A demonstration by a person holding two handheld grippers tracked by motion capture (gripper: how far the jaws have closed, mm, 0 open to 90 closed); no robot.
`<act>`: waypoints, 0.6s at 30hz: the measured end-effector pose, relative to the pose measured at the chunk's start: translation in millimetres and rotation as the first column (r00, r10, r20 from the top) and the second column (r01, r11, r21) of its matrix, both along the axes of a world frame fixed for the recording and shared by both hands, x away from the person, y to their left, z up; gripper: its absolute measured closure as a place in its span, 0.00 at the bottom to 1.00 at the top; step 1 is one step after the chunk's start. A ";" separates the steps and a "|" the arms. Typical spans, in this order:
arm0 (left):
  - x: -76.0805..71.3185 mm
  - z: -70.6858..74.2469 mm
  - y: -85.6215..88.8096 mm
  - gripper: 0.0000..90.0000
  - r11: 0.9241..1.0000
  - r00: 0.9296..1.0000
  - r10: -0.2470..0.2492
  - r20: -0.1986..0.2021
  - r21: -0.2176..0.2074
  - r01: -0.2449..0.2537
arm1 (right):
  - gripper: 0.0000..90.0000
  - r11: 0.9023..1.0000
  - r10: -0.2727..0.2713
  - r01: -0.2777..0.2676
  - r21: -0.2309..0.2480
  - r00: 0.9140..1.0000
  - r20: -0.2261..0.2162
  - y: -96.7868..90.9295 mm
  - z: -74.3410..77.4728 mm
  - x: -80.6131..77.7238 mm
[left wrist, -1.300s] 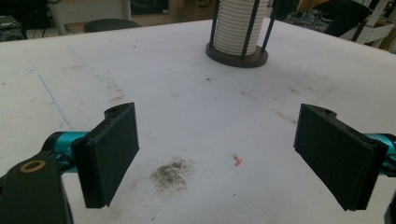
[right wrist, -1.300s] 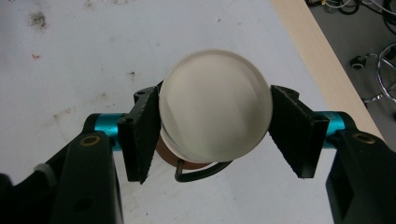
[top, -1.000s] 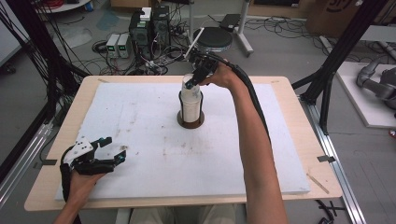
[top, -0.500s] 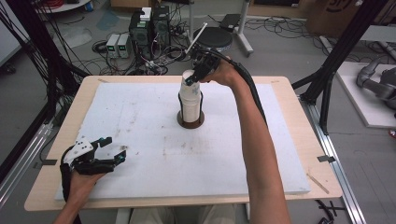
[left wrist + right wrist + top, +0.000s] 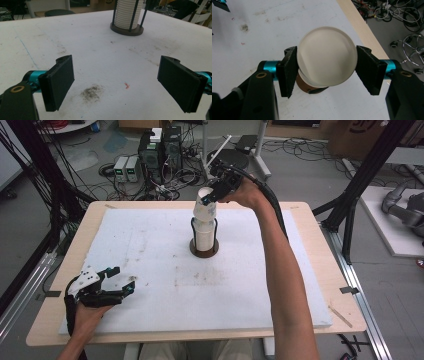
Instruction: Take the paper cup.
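A stack of white paper cups stands in a holder with a dark round base and thin upright rods, at the middle back of the white mat. My right gripper is shut on the top cup, held tilted just above the stack. In the right gripper view the cup's bottom sits between both pads of the right gripper, with the base below. My left gripper rests open at the mat's front left corner. Its jaws stand wide apart in the left gripper view, facing the stack.
The white mat covers a wooden table. A dark smudge and a small red speck mark the mat ahead of the left gripper. Cables and equipment lie on the floor behind the table.
My right gripper has risen with the top cup, drawing it up off the stack. The left gripper has kept still.
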State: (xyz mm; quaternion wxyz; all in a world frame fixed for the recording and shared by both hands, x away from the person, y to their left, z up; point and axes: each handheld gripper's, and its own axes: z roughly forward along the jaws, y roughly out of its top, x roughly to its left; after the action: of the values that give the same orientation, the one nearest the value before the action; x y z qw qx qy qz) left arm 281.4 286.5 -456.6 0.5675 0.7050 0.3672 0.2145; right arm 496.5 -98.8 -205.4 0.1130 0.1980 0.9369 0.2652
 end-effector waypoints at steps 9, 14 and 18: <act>0.2 -0.1 -0.3 0.15 1.000 1.000 -0.001 -0.002 0.004 0.001 | 0.42 1.000 0.008 -0.008 0.012 1.000 0.025 -1.9 12.7 -4.6; -0.1 0.2 0.0 0.15 1.000 1.000 -0.003 0.001 0.005 0.003 | 0.42 1.000 0.013 -0.013 0.003 0.999 0.038 1.9 21.3 -7.1; -0.4 0.0 0.0 0.15 1.000 1.000 -0.003 0.001 0.001 0.003 | 0.42 1.000 0.010 -0.011 0.016 0.999 0.049 0.9 25.2 -8.5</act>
State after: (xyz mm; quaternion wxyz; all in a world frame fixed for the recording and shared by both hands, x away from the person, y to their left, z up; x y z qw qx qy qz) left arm 281.1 286.5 -456.7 0.5676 0.7057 0.3658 0.2145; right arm 488.0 -97.9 -180.2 0.1328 0.1876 0.9326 0.2782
